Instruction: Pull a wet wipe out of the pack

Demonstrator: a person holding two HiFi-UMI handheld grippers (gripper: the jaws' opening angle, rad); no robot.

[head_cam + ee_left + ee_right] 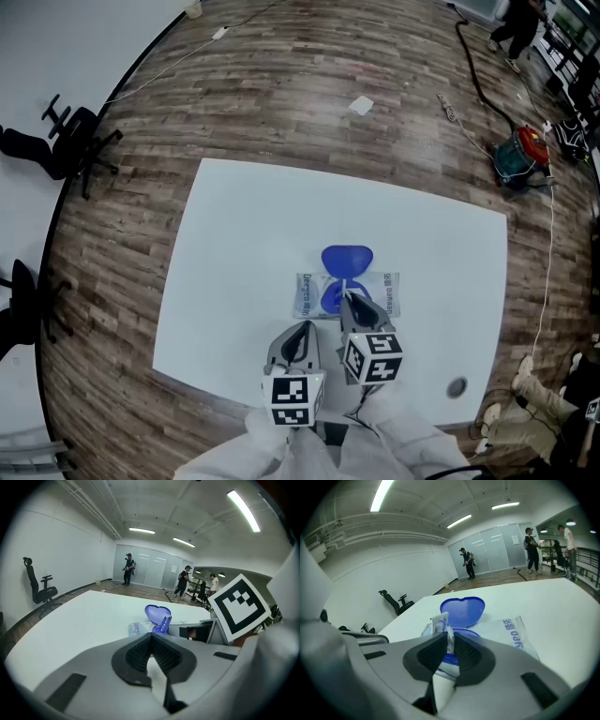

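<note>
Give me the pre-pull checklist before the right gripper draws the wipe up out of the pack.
1. Lid flipped open: ok.
2. Right gripper clamped on the wipe: ok, jaws shut on it.
3. Wipe free of the pack: not ok, its lower end runs into the opening.
4. Left gripper holding the pack down: not ok, it is shut, empty and off the pack.
5. Pack flat on the table: ok.
6. Second wipe trailing behind: cannot tell.
</note>
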